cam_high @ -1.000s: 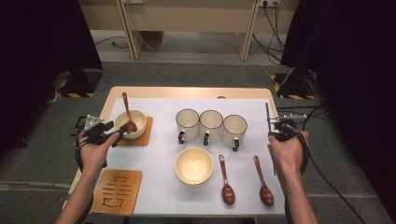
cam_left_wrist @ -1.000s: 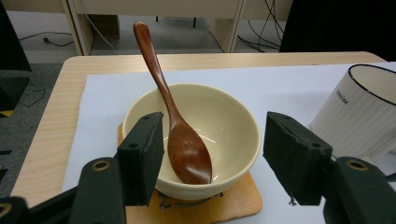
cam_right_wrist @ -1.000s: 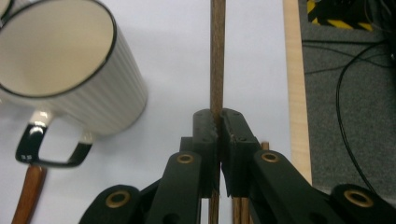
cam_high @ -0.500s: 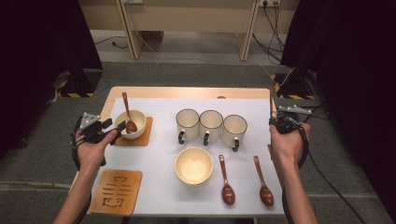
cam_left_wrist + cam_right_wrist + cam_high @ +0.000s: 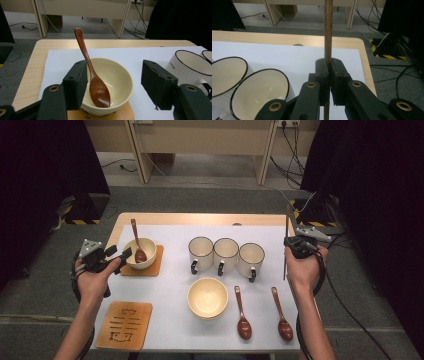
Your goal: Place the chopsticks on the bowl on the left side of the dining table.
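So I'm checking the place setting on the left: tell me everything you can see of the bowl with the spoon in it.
The bowl is cream, glossy, ceramic by its look, round and upright. It stands on a square wooden coaster at the left of the white mat. A reddish-brown wooden spoon lies in it, its scoop on the bottom and its handle leaning over the far rim. The left gripper has open jaws on either side of the bowl; whether they touch it is unclear.

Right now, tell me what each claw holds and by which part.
The right claw is shut on a thin wooden stick, gripped partway along its length. The left claw holds nothing; its jaws stand open by the bowl.
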